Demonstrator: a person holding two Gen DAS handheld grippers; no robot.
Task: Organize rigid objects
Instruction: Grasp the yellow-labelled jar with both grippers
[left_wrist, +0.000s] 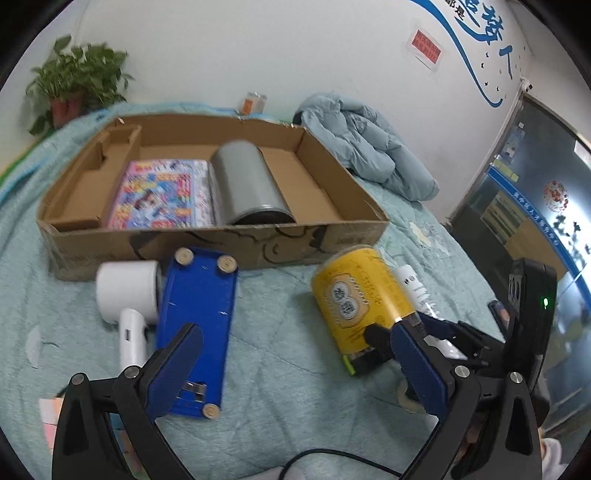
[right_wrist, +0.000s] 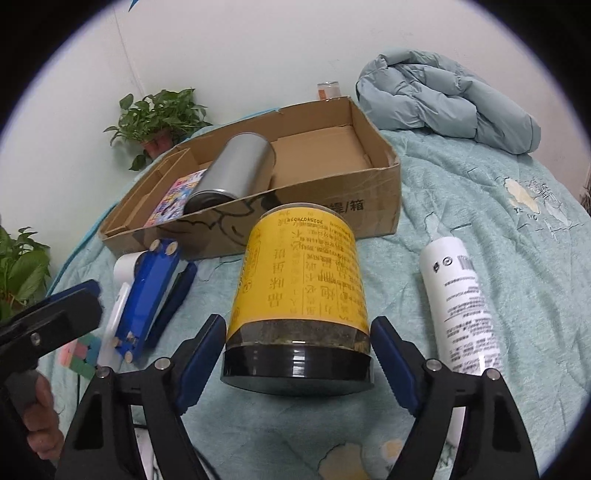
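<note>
- Where the right hand-held gripper is seen from its own camera, its jaws are spread wide on either side of the lid end of a yellow jar, and no firm contact with the pads can be made out.
- The jar is laid on its side on the bed, lid toward the right hand-held gripper, just in front of the box.
- The left hand-held gripper is held wide open with nothing between its fingers, above the near end of a blue case.
- The case is laid flat on the bed, with a white dryer just beside it on the left.
- A white bottle is laid on the bed just to the right of the jar.
- Inside the box, a grey can is laid on its side, touching a colourful book.
- A folded quilt is seen behind the box, and a plant by the wall.
</note>
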